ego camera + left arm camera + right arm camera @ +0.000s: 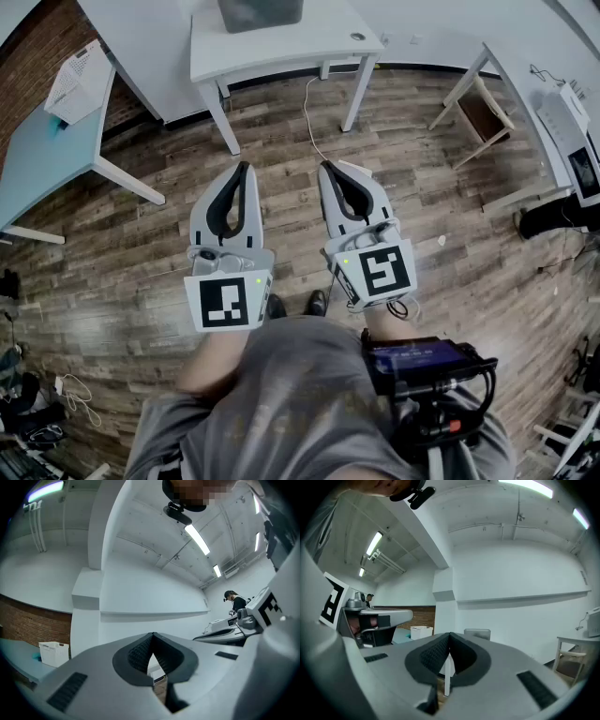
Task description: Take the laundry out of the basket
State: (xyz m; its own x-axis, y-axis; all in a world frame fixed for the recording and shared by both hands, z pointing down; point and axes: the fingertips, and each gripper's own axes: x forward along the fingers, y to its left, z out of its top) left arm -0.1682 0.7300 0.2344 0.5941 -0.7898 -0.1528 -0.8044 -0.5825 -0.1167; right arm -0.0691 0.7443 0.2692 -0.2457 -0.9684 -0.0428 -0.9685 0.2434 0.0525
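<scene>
Both grippers are held side by side above the wooden floor, pointing away from me. My left gripper (246,169) (153,637) is shut, its tips meeting with nothing between them. My right gripper (325,169) (450,636) is shut and empty too. A grey bin (260,12) (477,633) stands on the white table (281,49) straight ahead. A white perforated basket (75,82) (54,651) (421,632) sits on the light blue table (42,155) at the left. No laundry shows in any view.
The white table's legs (223,120) and a cable (309,117) on the floor lie ahead. A wooden chair (483,112) stands under a white desk at the right. Cables lie at the lower left. A person (236,603) stands far off.
</scene>
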